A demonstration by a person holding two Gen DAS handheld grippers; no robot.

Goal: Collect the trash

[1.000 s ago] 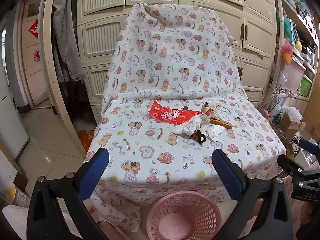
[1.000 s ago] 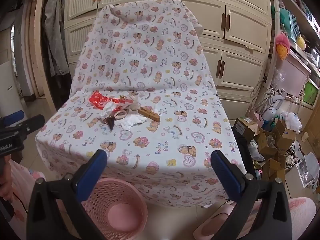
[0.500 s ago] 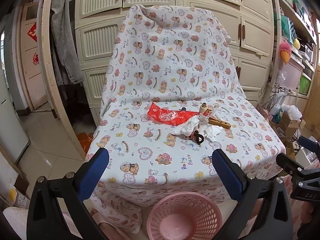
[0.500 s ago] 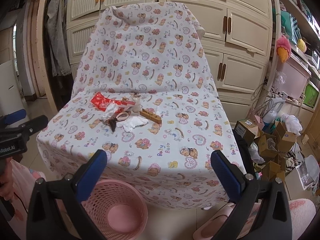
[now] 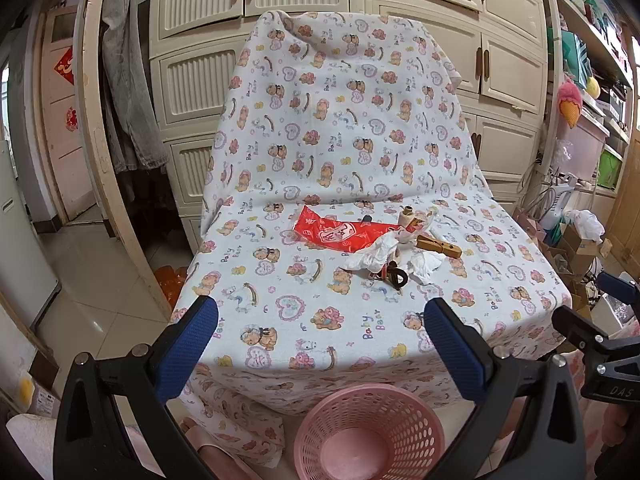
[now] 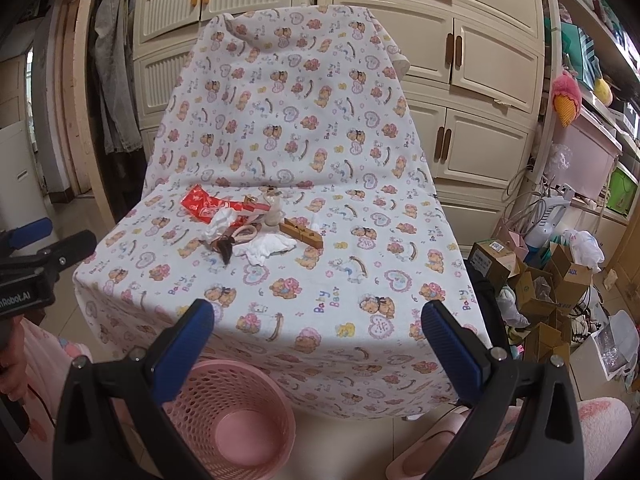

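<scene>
the left claw (image 5: 320, 316) is spread wide and holds nothing, its blue pads hanging over the near edge of the tabletop (image 5: 280, 320), which is draped in a bear-print cloth. the right claw (image 6: 318, 320) is spread just as wide, also bare, at the same near edge.

the trash lies in one small heap well ahead of both claws: ahead and a little right of the left claw, ahead and left of the right claw. a red wrapper (image 5: 340, 232) lies flat at the far left of the heap. a crumpled white tissue (image 5: 372, 256) touches its near edge, and a second tissue (image 5: 426, 264) sits just right of that. a dark hair tie (image 5: 394, 276) lies between the two tissues, nearest the claws. a wooden clip (image 5: 438, 246) lies at the right end of the heap, and a small bottle (image 5: 408, 218) stands just behind it.

a pink basket (image 5: 370, 436) stands on the floor below the tabletop's near edge, under and between the left claw's fingers; from the right wrist it sits under the left finger (image 6: 182, 350). cardboard boxes (image 6: 532, 276) are piled on the floor to the right claw's right.
</scene>
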